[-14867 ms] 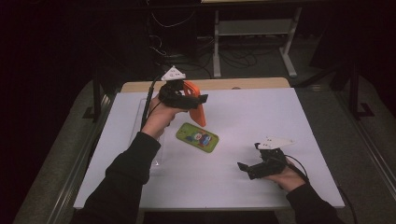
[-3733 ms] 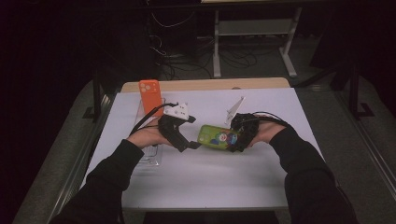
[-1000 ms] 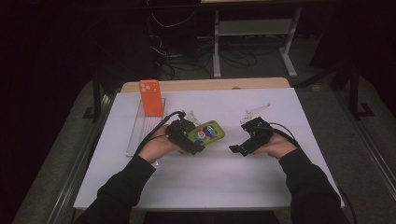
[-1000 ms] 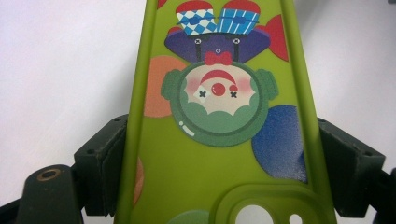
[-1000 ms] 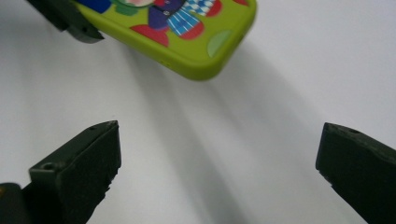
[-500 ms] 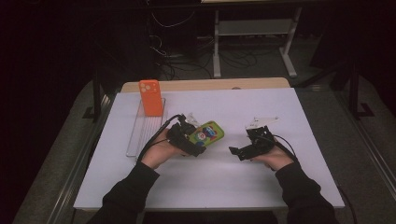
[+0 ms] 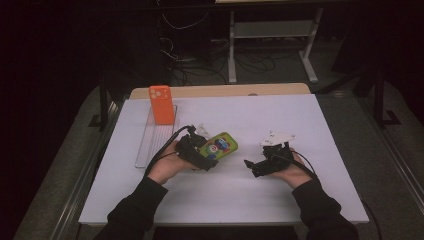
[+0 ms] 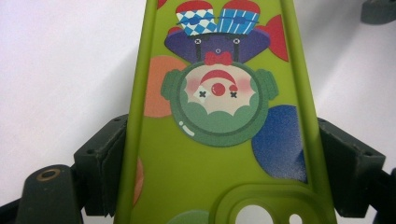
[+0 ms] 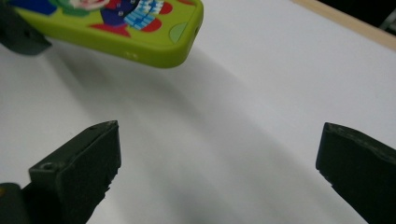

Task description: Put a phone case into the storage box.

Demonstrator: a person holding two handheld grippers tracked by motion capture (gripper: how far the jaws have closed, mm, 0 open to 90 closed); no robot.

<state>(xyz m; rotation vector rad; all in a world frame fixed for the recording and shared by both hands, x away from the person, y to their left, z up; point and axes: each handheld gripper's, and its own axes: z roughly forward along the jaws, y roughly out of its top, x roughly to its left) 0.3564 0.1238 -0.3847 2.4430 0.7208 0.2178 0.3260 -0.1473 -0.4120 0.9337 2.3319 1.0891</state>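
Standing upright at the far left of the white tabletop [image 7: 300, 125], the orange phone case [image 7: 162, 104] rests on the far end of a clear tray [image 7: 152, 142]. Your left tool [image 7: 206, 161] is clamped on the green clown-print phone case [image 7: 218, 146], one jaw pressed on each long edge, holding it near the middle of the tabletop with its far end tilted up off the surface. Your right tool [image 7: 248, 165] sits well apart to its right, jaws spread wide with nothing between them, pointing towards the green case.
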